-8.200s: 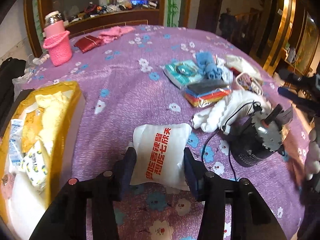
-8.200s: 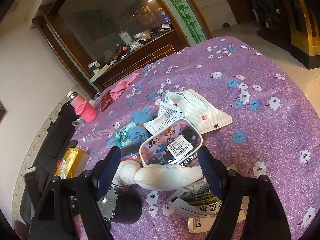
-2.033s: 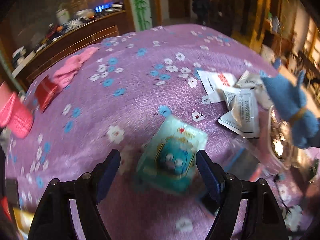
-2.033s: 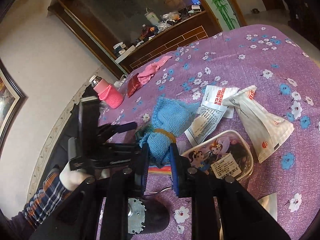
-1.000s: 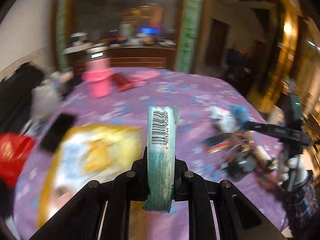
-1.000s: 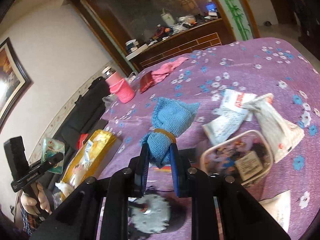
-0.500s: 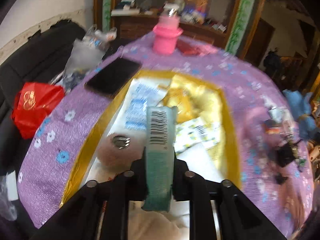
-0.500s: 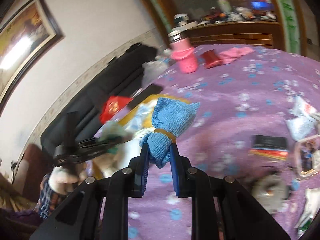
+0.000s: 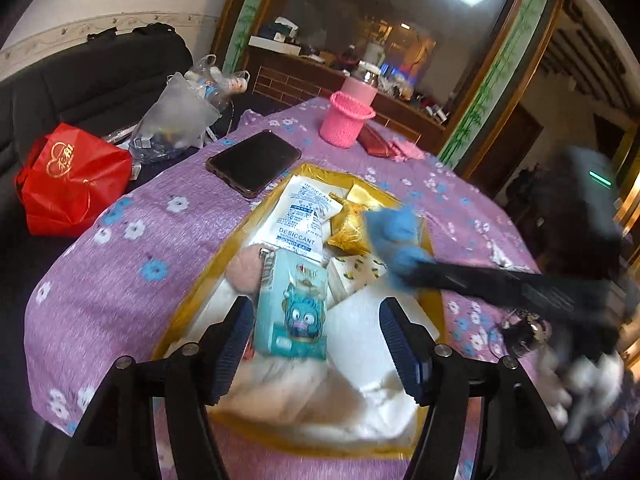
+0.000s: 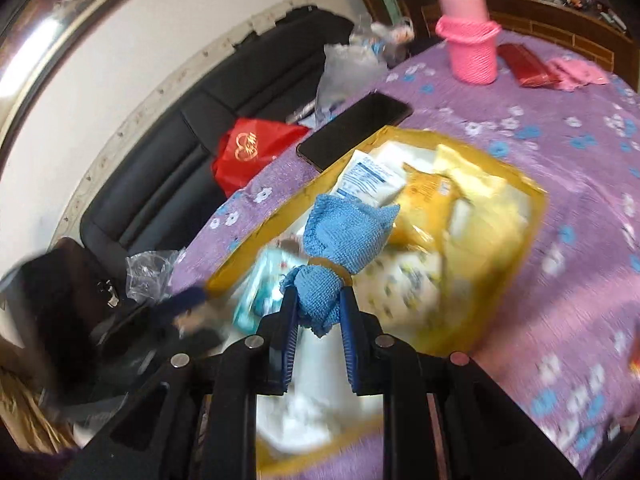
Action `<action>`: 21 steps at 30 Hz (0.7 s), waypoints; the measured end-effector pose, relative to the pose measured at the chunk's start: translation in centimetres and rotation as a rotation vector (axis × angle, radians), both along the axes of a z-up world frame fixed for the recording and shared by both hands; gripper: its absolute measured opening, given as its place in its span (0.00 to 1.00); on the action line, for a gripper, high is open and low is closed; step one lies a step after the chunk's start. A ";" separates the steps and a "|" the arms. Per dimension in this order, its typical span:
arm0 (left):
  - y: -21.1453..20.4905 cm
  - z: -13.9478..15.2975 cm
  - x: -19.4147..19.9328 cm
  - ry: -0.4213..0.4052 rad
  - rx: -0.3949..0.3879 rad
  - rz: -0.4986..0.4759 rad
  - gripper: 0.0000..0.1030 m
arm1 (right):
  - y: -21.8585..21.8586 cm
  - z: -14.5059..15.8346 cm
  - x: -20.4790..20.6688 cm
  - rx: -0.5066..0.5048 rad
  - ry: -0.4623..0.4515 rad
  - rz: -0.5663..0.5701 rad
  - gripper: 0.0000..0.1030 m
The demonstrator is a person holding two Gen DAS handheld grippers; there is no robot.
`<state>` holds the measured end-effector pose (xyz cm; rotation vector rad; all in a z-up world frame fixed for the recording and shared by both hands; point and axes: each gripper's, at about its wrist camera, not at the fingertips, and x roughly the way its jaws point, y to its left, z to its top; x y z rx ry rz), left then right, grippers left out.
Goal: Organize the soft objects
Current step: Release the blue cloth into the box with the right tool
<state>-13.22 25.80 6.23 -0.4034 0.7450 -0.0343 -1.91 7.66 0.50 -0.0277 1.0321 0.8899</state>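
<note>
My left gripper has just been opening, and the teal packet lies free between its jaws in the yellow box. My right gripper grips the blue cloth above the box; I should lower before releasing.

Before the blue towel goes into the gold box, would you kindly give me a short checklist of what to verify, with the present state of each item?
1. Left gripper has let go of the teal cartoon-printed tissue pack: ok. Its jaws have just been opening and stand clear of the pack.
2. Tissue pack lies inside the gold-rimmed open box: ok.
3. Right gripper holds the blue knitted towel bundle firmly: ok, pads pinch it below its band.
4. Towel is over the box: ok.
5. Free spot for the towel: cannot tell, the box looks crowded.
6. Grippers clear of each other: cannot tell, they are close and blurred.
</note>
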 end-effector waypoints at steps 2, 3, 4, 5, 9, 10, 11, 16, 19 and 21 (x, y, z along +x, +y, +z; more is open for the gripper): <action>0.5 0.3 -1.0 -0.012 -0.014 -0.003 0.67 | 2.1 -0.8 1.5 -0.052 -0.007 -0.005 0.19; 0.7 0.4 -1.2 -0.018 -0.018 -0.004 0.67 | 3.3 -1.3 2.4 -0.086 -0.013 -0.015 0.19; 0.9 0.6 -1.6 -0.026 -0.021 -0.004 0.67 | 4.0 -1.6 3.1 -0.102 -0.014 -0.022 0.19; 1.1 0.7 -1.9 -0.035 -0.023 -0.006 0.68 | 4.8 -2.0 3.9 -0.127 -0.014 -0.034 0.20; 1.8 1.1 -2.7 -0.067 -0.018 -0.007 0.71 | 6.0 -2.5 5.4 -0.180 -0.043 -0.089 0.25; 2.0 1.1 -2.9 -0.071 -0.021 -0.006 0.71 | 6.1 -2.3 5.3 -0.172 -0.041 -0.090 0.26; 2.3 1.1 -3.0 -0.075 -0.025 -0.006 0.71 | 6.0 -2.0 5.1 -0.162 -0.043 -0.087 0.26; 3.4 0.8 -3.6 -0.080 -0.043 0.008 0.72 | 3.8 1.7 1.3 -0.104 -0.176 -0.071 0.46; 3.6 0.8 -3.9 -0.082 -0.053 0.018 0.72 | 1.3 3.6 -1.3 -0.070 -0.259 -0.084 0.57; 3.5 1.0 -4.0 -0.086 -0.057 0.020 0.72 | -0.3 4.5 -2.6 -0.047 -0.303 -0.096 0.58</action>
